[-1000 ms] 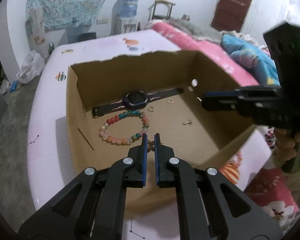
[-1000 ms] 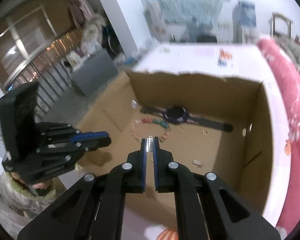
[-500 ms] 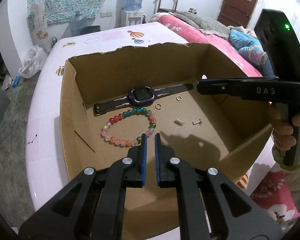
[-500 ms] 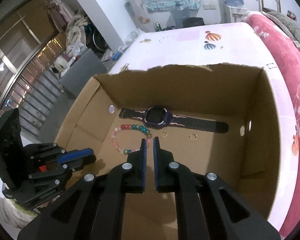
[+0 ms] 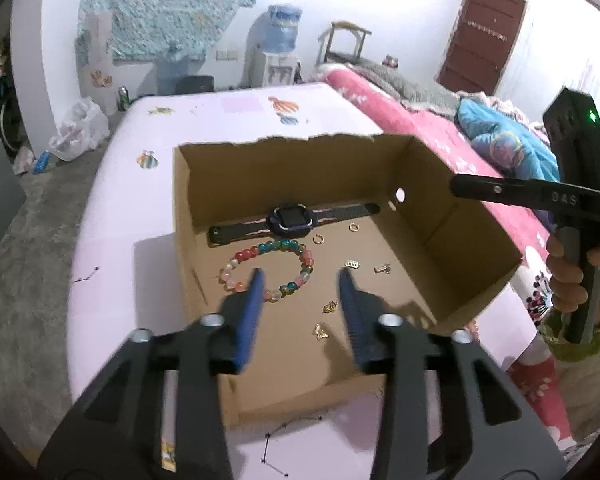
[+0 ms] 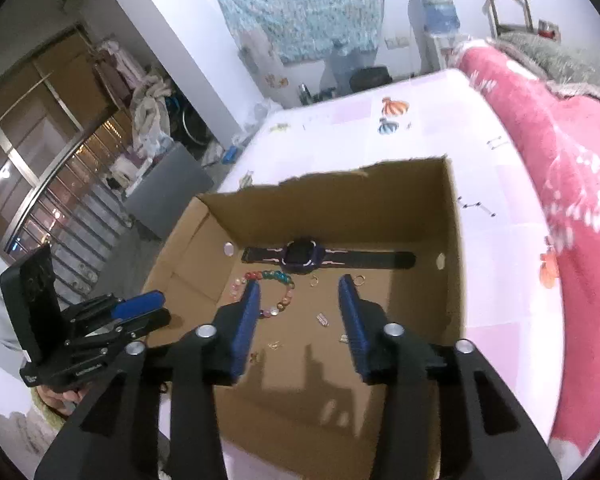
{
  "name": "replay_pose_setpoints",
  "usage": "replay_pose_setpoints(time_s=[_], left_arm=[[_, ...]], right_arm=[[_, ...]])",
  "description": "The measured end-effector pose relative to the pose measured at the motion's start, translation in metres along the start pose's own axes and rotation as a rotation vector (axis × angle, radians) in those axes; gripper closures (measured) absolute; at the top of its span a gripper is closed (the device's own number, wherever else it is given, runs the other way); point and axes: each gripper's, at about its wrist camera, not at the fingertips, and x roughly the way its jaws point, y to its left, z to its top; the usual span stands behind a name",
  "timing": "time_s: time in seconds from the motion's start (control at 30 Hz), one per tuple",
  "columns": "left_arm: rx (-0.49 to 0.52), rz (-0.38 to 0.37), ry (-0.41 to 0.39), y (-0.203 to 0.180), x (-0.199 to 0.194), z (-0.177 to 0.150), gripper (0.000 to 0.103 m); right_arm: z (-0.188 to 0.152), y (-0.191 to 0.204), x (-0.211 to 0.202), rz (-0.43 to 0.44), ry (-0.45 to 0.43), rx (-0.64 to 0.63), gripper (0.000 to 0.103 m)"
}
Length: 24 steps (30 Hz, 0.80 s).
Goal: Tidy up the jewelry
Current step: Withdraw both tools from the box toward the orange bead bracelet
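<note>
An open cardboard box [image 5: 300,176] [image 6: 332,208] stands on the table. On its floor lie a dark watch [image 5: 290,220] [image 6: 304,258], a coloured bead bracelet [image 5: 268,268] [image 6: 274,292], two gold rings [image 5: 319,239], two silver clips [image 5: 353,265] [image 6: 323,319] and two gold charms [image 5: 330,307]. My left gripper [image 5: 299,280] hovers over the box's near part, jaws opening, nothing between them. My right gripper [image 6: 298,288] hovers likewise, jaws opening and empty. Each gripper also shows in the other's view: the right gripper [image 5: 500,192], the left gripper [image 6: 140,308].
The box sits on a table with a pale pink printed cloth [image 5: 132,216]. A bed with a pink blanket [image 6: 560,152] runs along the right. A person's hand [image 5: 568,272] holds the right gripper's handle. A water dispenser [image 5: 280,56] stands at the back wall.
A second ago both grippers were shut low in the box, each with a small piece at its tips. Both have drawn back and up, and their jaws have spread apart, empty.
</note>
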Motion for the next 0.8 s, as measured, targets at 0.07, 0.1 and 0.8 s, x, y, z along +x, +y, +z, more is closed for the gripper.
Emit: replay_pose_setpoints(time_s=[0.07,0.1,0.8], left_arm=[[0.006,0.018,-0.026,-0.003,-0.014,-0.005,0.048],[0.012,0.029,-0.039,-0.005,-0.022,-0.009,0.041],[0.098,0.085,0.084,-0.041,-0.016,-0.1,0.019]], right_arm=[[-0.006,0.005,-0.016,-0.001,-0.035,-0.011,0.05],[-0.008,0.006,-0.023,0.0,-0.05,-0.017,0.048],[-0.137,-0.015,-0.066,-0.175,-0.028,0.049,0.031]])
